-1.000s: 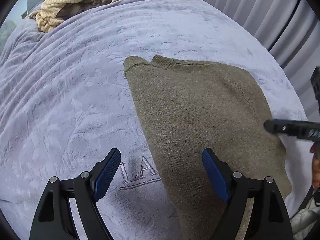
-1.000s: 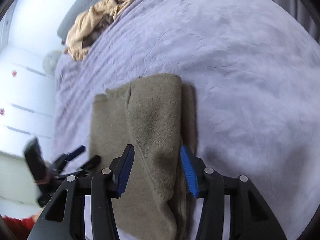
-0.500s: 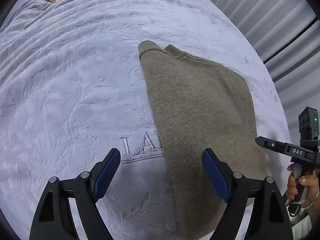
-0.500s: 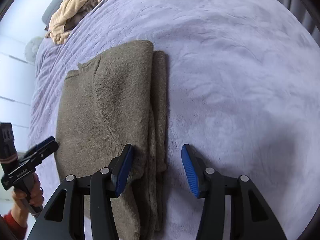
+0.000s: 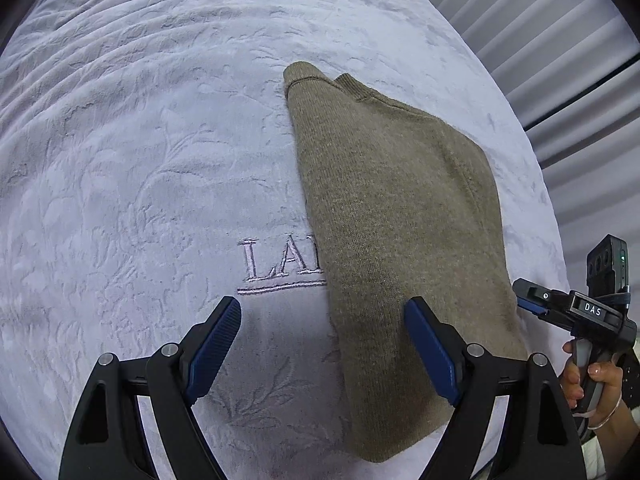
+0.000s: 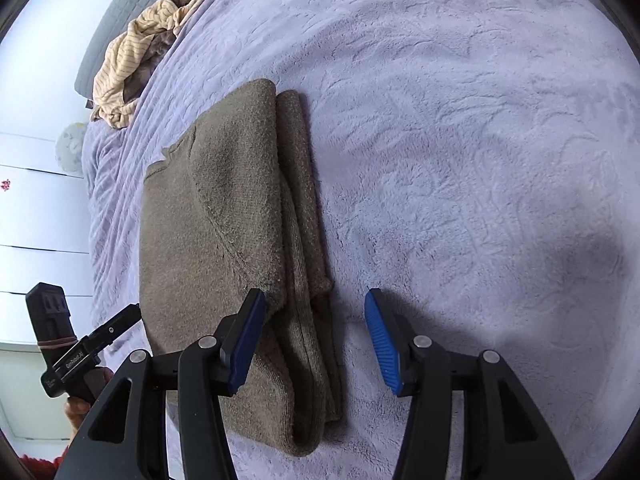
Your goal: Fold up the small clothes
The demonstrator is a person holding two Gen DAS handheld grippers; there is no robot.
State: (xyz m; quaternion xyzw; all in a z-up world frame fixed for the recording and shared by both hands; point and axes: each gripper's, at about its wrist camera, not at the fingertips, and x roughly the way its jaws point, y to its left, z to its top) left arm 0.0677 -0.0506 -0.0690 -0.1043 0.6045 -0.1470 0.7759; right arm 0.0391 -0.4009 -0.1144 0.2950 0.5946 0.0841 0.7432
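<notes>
An olive-brown knit sweater lies folded lengthwise on the lilac bedspread; in the right wrist view its folded sleeve edge runs along the right side. My left gripper is open and empty, above the sweater's near left edge. My right gripper is open and empty, above the near right edge of the sweater. Each gripper shows in the other's view, the right and the left, at the sweater's sides.
A heap of cream striped and grey clothes lies at the far end of the bed, beside a grey headboard. Embroidered letters mark the bedspread. Grey curtains hang on the right. White drawers stand beside the bed.
Both grippers have drawn back and risen from the sweater. The right gripper, which had cloth between its jaws, has opened wider and let it go. The sweater lies still.
</notes>
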